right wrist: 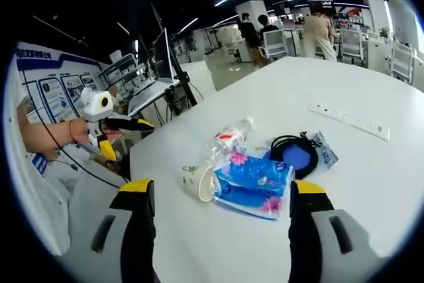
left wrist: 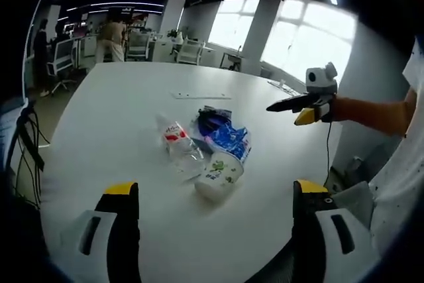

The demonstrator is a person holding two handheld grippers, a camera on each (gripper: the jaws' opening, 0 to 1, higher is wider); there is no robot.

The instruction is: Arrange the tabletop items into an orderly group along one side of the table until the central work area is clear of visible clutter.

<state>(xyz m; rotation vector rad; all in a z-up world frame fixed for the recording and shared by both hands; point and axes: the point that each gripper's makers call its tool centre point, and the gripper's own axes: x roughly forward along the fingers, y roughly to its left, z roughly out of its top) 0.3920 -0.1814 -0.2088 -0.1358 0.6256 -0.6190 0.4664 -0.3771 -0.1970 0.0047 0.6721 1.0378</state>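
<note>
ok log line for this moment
grippers: left open, right open, both empty | clutter: bottle, cup, blue pack mid-table | stage: nothing grasped

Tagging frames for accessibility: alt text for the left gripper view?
A tipped paper cup, a clear plastic bottle and a blue tissue pack lie clustered on a white table; the right hand-held gripper hovers beyond them.

Your left gripper view has the table (left wrist: 119, 124) ahead with a cluster at its middle. The cup (left wrist: 217, 174) lies on its side nearest you, the bottle (left wrist: 180, 142) at its 10 o'clock, touching it, the tissue pack (left wrist: 228, 138) at its 12 o'clock. Behind the pack sits what may be a coiled cable (left wrist: 211, 121). A power strip (left wrist: 201, 95) lies farther back.
</note>
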